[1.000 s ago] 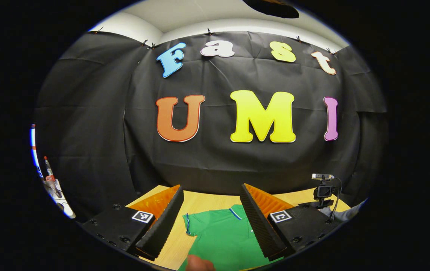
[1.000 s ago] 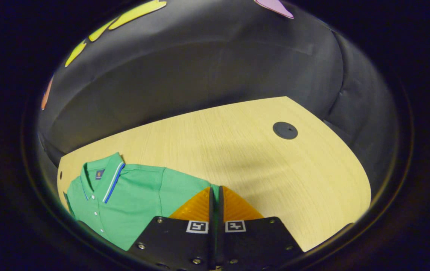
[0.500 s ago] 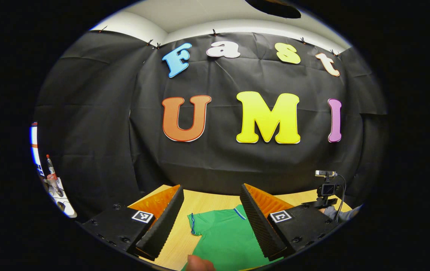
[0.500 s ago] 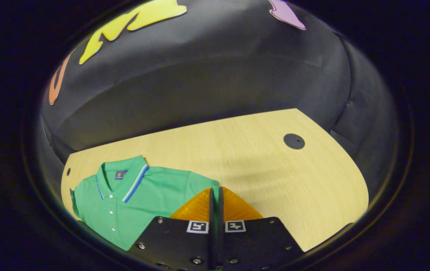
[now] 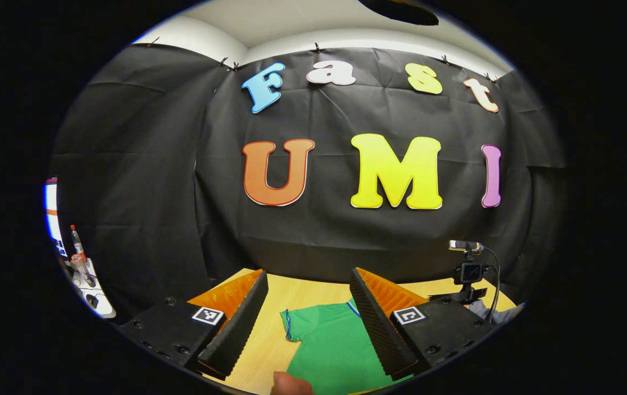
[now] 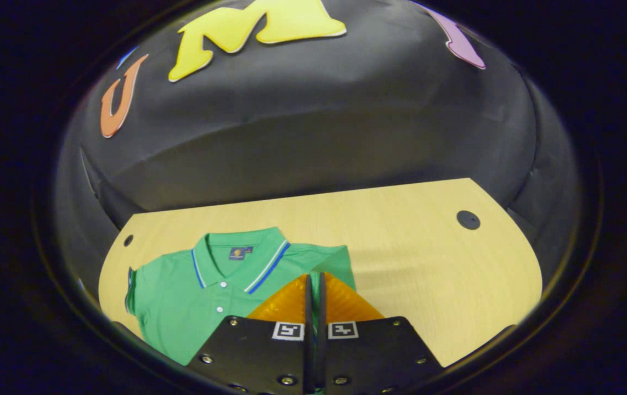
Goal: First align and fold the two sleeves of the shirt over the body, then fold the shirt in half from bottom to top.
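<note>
A green polo shirt (image 6: 192,291) with a blue-and-white trimmed collar lies face up on the light wooden table (image 6: 412,263). In the right gripper view, my right gripper (image 6: 316,281) is shut on the shirt's sleeve, and a sliver of green cloth shows between its fingers. The sleeve's fold (image 6: 338,260) stands up beside the collar. In the left gripper view, my left gripper (image 5: 308,274) hangs open above the shirt (image 5: 329,345) with nothing between its fingers. One sleeve with a blue cuff (image 5: 287,325) lies flat on the table.
A fingertip (image 5: 290,385) shows at the bottom edge of the left gripper view. A black device with a cable (image 5: 469,271) and a grey sleeve (image 5: 502,312) are at the right. A round black cap (image 6: 468,219) sits in the table's far right.
My right gripper has carried the sleeve leftward toward the collar, which now lies close in front of it. The left gripper stays open and has drifted only a little.
</note>
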Available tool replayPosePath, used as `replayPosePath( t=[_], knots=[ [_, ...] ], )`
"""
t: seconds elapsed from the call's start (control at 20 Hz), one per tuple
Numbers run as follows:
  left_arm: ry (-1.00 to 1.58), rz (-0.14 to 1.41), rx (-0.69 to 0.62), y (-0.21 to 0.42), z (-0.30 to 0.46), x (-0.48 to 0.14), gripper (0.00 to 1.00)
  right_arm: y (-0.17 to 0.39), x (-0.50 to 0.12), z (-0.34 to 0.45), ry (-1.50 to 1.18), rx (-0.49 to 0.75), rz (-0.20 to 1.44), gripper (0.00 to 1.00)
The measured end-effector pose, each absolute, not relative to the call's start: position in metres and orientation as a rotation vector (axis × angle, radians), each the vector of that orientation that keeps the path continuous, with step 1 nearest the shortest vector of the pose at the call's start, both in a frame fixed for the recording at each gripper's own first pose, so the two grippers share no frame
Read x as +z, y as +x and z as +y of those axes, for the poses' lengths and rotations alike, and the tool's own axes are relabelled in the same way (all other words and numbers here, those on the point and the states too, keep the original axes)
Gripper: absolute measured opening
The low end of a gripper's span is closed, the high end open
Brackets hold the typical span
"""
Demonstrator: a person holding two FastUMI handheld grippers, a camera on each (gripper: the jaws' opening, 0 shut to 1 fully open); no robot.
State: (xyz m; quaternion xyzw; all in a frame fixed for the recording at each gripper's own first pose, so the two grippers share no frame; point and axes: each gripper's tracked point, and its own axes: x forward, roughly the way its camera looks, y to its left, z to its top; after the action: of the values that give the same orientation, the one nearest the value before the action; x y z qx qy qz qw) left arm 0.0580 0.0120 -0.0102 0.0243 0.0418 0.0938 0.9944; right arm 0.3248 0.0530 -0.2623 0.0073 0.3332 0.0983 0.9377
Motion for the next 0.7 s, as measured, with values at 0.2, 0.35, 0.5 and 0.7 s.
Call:
replayPosePath(
  t=[0.2, 0.35, 0.5, 0.7],
  knots=[
    [0.05, 0.09, 0.204, 0.051, 0.019, -0.011, 0.96, 0.312, -0.27, 0.077, 0.0, 0.239, 0.694, 0.02],
    [0.05, 0.093, 0.217, 0.046, 0.027, -0.011, 0.96, 0.303, -0.274, 0.089, -0.006, 0.257, 0.701, 0.02],
    [0.049, 0.092, 0.229, 0.042, 0.031, -0.01, 0.96, 0.298, -0.278, 0.097, -0.016, 0.268, 0.705, 0.02],
    [0.055, 0.093, 0.246, 0.036, 0.039, -0.011, 0.96, 0.286, -0.293, 0.111, 0.003, 0.313, 0.765, 0.05]
  ],
)
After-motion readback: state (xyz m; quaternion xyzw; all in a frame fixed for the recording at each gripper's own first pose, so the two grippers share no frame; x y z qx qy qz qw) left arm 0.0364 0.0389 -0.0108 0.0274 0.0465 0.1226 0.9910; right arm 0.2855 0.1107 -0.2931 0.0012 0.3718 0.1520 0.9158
